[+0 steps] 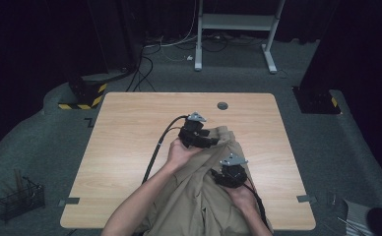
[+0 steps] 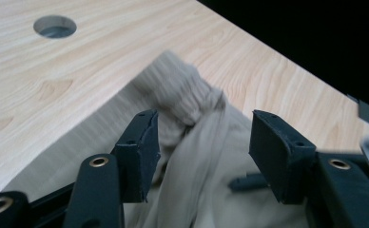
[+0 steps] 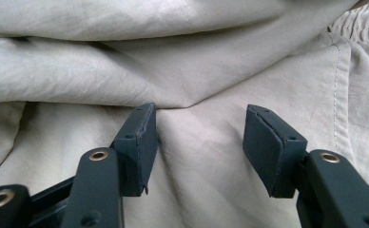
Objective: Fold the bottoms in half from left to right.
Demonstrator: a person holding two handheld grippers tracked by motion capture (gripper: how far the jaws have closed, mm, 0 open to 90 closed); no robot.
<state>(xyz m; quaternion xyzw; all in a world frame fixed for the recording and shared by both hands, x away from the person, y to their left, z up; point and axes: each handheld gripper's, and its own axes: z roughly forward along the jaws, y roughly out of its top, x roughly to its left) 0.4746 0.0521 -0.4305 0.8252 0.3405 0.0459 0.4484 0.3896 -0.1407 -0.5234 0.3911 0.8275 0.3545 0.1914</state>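
A: Near edge first. What's at the person's side?

B: Beige garment (image 1: 199, 196) draped over the near edge of the counter (image 1: 130, 147), running up toward its middle. Two forearms come in over it. Pale wood top, grey tape tabs at both near corners.

A: Right claw?

B: Right claw (image 1: 223, 175) sits on the cloth, near the middle of the garment. From its own camera the jaws stand apart, nothing between them but flat fabric beneath; a fold ridge (image 3: 125, 80) lies just beyond the pads, a stitched seam off to the right.

A: Left claw?

B: Left claw (image 1: 209, 140) farther up, at the garment's far end. Jaws spread wide. A gathered, ribbed bunch of cloth (image 2: 182, 95) rises between and just past them; whether the left pad touches it, cannot tell.

A: Beyond that?

B: Round cable hole (image 1: 222, 105) near the counter's far edge. Then grey carpet, a wire basket (image 1: 20, 199) at left on the floor, a yellow-black striped base (image 1: 83, 96), loose cables, a white frame (image 1: 236, 29), dark curtains.
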